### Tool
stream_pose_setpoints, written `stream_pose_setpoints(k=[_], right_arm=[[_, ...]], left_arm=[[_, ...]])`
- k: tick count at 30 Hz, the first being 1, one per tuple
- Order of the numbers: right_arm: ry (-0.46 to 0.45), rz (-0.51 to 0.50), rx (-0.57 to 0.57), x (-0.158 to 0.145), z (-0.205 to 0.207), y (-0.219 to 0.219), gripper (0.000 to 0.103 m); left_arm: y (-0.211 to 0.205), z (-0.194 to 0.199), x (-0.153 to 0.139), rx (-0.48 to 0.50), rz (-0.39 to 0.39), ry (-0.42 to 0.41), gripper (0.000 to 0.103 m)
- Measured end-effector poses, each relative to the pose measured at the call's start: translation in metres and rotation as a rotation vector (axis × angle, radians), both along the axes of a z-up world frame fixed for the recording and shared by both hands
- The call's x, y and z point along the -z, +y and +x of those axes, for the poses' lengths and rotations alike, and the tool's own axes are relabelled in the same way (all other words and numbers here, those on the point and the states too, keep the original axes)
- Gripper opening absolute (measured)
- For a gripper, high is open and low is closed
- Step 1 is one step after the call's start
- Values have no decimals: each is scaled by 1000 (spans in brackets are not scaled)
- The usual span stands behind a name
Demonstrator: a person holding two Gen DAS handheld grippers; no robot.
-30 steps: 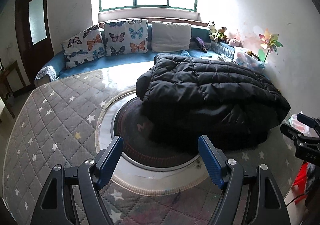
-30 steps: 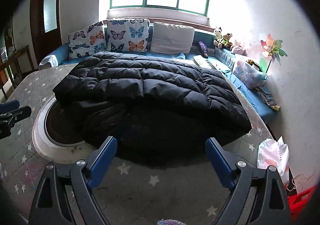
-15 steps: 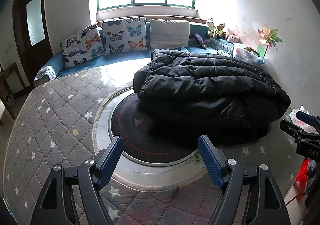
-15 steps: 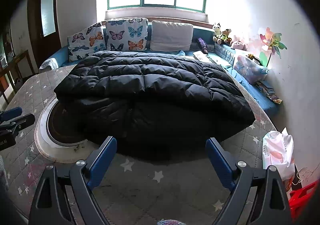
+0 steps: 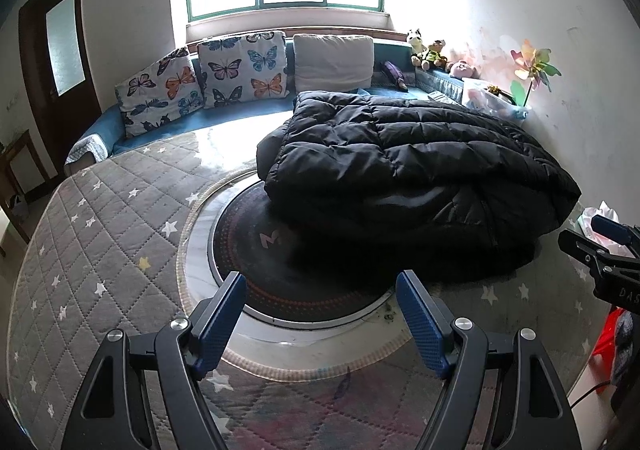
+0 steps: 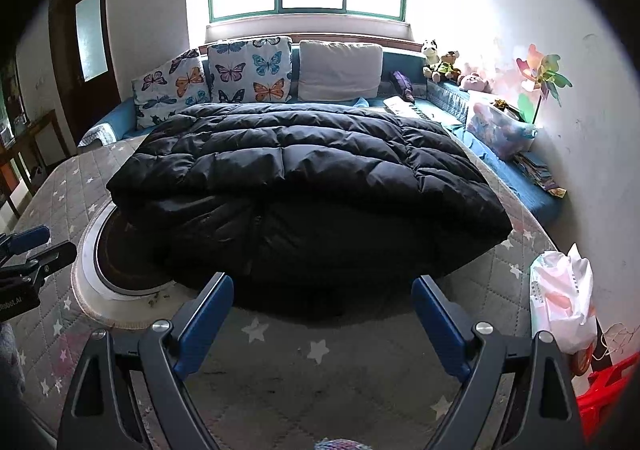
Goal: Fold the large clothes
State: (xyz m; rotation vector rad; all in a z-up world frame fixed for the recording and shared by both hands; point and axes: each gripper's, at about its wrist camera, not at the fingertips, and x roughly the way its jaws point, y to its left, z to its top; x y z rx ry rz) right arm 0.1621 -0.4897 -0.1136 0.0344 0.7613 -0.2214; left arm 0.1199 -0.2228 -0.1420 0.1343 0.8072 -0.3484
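Both tongs, left tongs (image 5: 318, 308) and right tongs (image 6: 322, 310), released and empty; black down jacket (image 6: 304, 174) lies folded mid-surface toward right edge: bulky, soft, slippery shell, so pinch near hem.

"M" logo on round mat (image 5: 320, 290).

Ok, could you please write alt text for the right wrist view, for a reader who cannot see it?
A black puffer coat lies folded on a grey star-patterned mat, partly covering a round dark disc. The open right gripper points at it from the near side, empty. Butterfly pillows line a blue bench under a window.
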Motion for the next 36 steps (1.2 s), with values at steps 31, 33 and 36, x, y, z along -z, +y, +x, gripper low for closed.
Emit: stream_pose_setpoints(k=[31, 33, 36], right_arm=[[11, 21, 9, 8, -4, -6, 100], [11, 21, 9, 8, -3, -6, 100], [11, 23, 8, 8, -3, -6, 100]], left_arm=[[-12, -3, 11, 27, 27, 13, 82], [-13, -3, 11, 28, 26, 14, 82], [-13, -3, 11, 28, 27, 13, 82]])
